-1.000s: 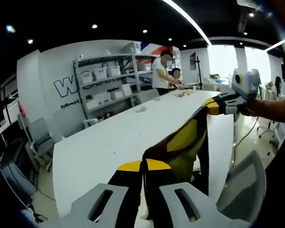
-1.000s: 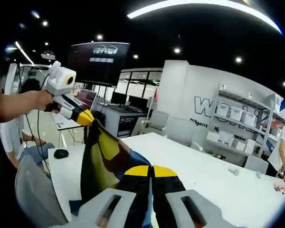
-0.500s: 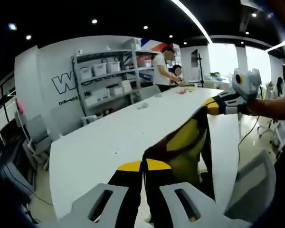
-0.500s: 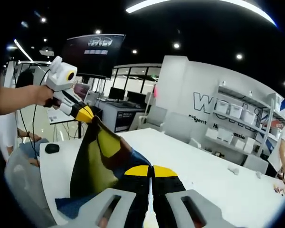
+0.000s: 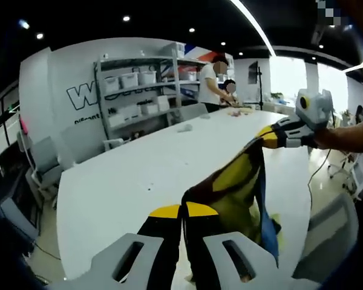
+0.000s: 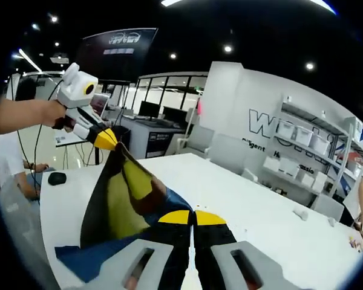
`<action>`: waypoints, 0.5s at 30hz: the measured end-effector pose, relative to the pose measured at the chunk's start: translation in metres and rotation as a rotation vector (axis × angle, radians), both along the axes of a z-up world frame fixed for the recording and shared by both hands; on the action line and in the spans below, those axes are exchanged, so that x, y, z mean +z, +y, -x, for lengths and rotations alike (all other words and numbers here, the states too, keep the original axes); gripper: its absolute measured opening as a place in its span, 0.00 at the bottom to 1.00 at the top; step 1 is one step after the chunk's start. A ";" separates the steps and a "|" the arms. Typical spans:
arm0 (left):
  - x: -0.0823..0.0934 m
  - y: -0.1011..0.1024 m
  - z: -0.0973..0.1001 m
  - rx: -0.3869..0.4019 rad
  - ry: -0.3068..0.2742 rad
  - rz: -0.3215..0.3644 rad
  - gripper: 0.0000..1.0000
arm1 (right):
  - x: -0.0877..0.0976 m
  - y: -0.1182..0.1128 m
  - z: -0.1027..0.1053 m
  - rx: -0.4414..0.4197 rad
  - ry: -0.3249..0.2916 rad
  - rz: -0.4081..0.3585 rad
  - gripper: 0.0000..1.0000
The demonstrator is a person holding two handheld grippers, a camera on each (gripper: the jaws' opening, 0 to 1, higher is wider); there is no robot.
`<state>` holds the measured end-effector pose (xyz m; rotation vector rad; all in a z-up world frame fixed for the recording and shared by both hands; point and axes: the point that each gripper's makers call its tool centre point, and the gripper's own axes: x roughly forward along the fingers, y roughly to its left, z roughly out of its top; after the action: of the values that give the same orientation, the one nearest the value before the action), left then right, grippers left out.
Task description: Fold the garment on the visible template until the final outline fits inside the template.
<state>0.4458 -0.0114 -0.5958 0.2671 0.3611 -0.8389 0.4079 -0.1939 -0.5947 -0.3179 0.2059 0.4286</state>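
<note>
A yellow, black and blue garment [image 5: 233,190] hangs stretched in the air between both grippers above the long white table [image 5: 139,175]. My left gripper [image 5: 183,211] is shut on one corner of it at the bottom of the left gripper view. The right gripper [image 5: 261,136] pinches the other corner at the right. In the right gripper view my right gripper [image 6: 192,217] is shut on the garment [image 6: 124,202], and the left gripper [image 6: 111,142] holds its far corner at upper left. The garment's blue lower edge trails onto the table [image 6: 242,205].
Grey chairs [image 5: 330,232] stand along the table's near side. Shelving with white bins [image 5: 139,99] lines the far wall. Two people [image 5: 215,81] stand at the table's far end, where small items [image 5: 183,128] lie. A black mouse [image 6: 56,178] rests on a side desk.
Both views have shifted slightly. The garment has been carried further over the table, and more of its blue lower part now shows.
</note>
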 end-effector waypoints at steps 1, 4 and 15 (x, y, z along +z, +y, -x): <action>-0.002 0.000 -0.002 0.001 0.004 0.000 0.02 | -0.003 -0.001 -0.002 -0.001 0.005 -0.002 0.00; -0.008 -0.001 -0.009 0.002 0.014 0.005 0.02 | -0.009 -0.003 -0.008 -0.006 0.012 0.001 0.00; -0.029 -0.015 -0.027 -0.053 0.014 0.003 0.03 | -0.039 -0.017 -0.031 -0.018 0.052 0.050 0.00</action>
<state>0.4724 -0.0265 -0.6248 0.2686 0.3674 -0.8939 0.4386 -0.2109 -0.6340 -0.3540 0.2706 0.4145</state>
